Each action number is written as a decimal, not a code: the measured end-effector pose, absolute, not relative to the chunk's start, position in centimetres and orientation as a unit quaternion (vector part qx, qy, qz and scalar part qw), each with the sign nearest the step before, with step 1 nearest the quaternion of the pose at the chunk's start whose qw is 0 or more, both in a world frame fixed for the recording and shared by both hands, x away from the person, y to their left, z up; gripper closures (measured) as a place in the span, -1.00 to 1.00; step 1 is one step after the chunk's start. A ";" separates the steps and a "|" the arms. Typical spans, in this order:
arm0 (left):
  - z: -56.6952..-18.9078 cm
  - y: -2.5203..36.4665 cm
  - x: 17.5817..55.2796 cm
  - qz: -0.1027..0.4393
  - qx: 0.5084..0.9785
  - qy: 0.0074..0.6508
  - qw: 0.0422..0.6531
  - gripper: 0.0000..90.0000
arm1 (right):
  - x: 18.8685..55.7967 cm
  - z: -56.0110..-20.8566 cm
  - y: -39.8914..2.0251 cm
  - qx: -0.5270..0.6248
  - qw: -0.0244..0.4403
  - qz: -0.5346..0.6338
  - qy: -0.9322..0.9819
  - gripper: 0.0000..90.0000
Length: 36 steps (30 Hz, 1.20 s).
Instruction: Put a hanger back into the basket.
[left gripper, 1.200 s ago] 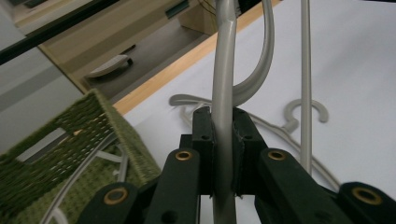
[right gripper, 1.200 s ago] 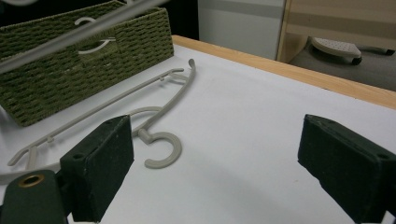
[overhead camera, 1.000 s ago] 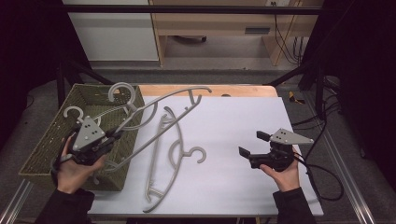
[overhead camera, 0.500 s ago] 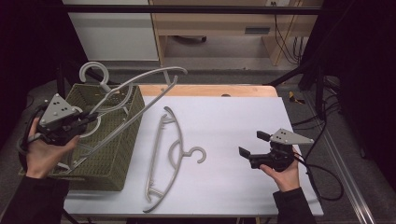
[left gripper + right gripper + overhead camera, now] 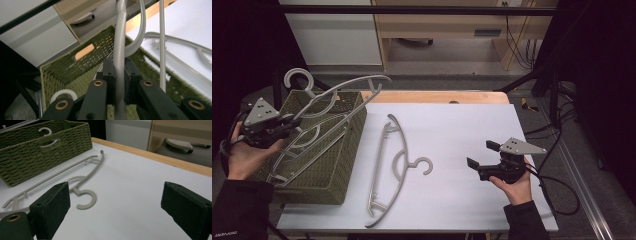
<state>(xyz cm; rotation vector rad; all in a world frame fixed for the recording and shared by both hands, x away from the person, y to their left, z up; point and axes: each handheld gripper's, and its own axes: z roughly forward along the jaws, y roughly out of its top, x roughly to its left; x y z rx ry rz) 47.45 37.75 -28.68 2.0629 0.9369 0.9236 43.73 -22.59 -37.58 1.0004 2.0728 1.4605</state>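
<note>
White tabletop (image 5: 462, 130) bears one grey hanger (image 5: 387, 170) beside a woven basket (image 5: 324, 170)

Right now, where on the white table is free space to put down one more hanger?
The white table is bare between the grey plastic hanger lying flat and the right gripper, and along its far wooden edge. The left side is crowded: the green woven basket already holds hangers, and the left gripper holds another above it.

In the left gripper view the held hanger (image 5: 119, 62) runs off the top edge, its hook unseen, and a second grey hook (image 5: 62, 95) (low in the basket (image 5: 82, 72)) is half hidden behind the jaws. The right gripper view crops the lying hanger (image 5: 62, 178) at the left.
</note>
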 end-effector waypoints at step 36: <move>-34.7 45.5 48.6 0.317 0.788 0.457 0.265 0.82 | 43.9 -37.9 -22.2 0.360 0.201 0.517 0.750 -0.81</move>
